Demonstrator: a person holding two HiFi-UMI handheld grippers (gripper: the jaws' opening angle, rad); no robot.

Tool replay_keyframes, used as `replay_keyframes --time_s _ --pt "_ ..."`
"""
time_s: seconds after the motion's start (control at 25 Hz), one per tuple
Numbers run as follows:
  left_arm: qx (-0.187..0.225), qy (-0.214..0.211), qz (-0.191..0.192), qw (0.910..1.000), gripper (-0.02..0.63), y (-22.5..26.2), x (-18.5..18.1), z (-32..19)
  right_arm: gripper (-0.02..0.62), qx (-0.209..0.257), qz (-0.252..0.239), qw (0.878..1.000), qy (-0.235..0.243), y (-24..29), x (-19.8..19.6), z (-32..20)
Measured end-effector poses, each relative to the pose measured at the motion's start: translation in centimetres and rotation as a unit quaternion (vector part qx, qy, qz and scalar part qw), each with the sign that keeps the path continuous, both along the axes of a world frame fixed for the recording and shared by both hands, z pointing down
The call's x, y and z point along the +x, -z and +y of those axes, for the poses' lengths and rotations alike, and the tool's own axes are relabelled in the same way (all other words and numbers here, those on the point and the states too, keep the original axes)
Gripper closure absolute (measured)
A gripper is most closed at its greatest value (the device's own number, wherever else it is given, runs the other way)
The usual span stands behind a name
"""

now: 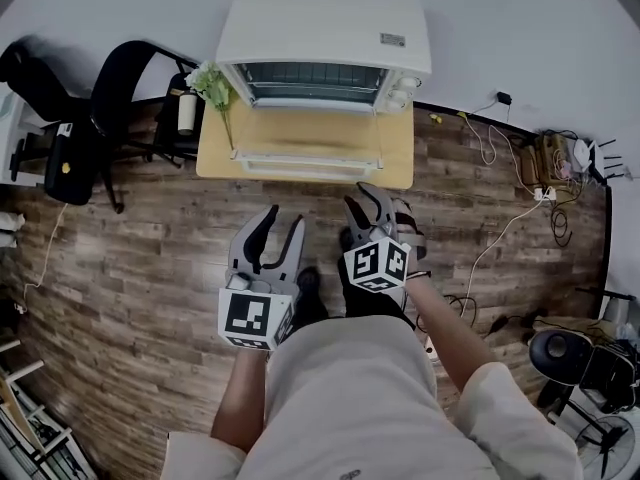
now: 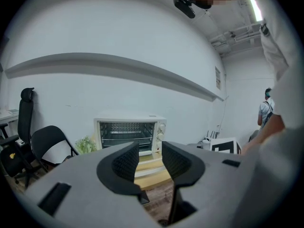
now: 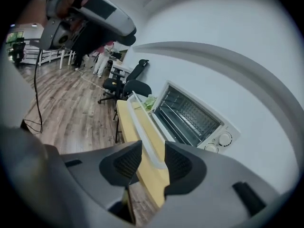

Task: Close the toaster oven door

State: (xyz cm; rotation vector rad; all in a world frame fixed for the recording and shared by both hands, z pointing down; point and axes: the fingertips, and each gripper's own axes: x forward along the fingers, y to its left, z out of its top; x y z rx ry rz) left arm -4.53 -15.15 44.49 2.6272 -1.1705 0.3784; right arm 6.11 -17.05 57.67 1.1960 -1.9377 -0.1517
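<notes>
A white toaster oven (image 1: 325, 43) stands at the back of a light wooden table (image 1: 400, 163). Its glass door (image 1: 310, 138) is folded down flat, with the white handle (image 1: 310, 166) near the table's front edge. In the left gripper view the oven (image 2: 130, 134) shows its wire rack through the open front. The right gripper view has the oven (image 3: 190, 118) and the long door handle (image 3: 142, 132) close ahead. My left gripper (image 1: 268, 233) is open over the floor, short of the table. My right gripper (image 1: 368, 208) is open just before the table's front edge, holding nothing.
Black office chairs (image 1: 90, 108) stand to the left of the table. A small green plant (image 1: 212, 88) and a bottle (image 1: 187, 113) sit at the table's left end. Cables and a power strip (image 1: 540, 168) lie on the wood floor at right. A person (image 2: 266, 108) stands far off.
</notes>
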Motion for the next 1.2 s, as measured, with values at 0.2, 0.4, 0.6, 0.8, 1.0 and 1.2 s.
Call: replay_keyframes --time_s 0.2,0.4,0.6,0.8,1.0,1.2 --pt "-0.004 0.025 -0.005 0.9997 0.476 -0.5 -0.6 -0.9 0.448 0.006 0.052 0.998 0.017 -2.0 0.3 -1.2" --pt "-0.011 0.048 -0.009 0.9987 0.476 -1.1 -0.8 -1.1 0.448 0.003 0.093 0.995 0.036 -4.0 0.7 -1.9" --pt "-0.017 0.07 -0.009 0.9974 0.476 -1.8 -1.1 -1.4 0.463 0.016 0.141 0.988 0.054 -5.2 0.9 -2.6" --pt "-0.02 0.088 -0.01 0.9959 0.476 -2.0 -1.2 -1.7 0.472 0.018 0.16 0.985 0.057 -5.9 1.1 -3.1" --pt "-0.023 0.105 -0.012 0.9941 0.476 -2.2 -1.3 -1.8 0.49 0.028 0.171 0.981 0.081 -6.3 0.5 -3.4" --pt "-0.022 0.127 -0.014 0.9916 0.476 -2.4 -1.6 -2.0 0.514 0.036 0.17 0.98 0.095 -6.4 0.2 -3.7"
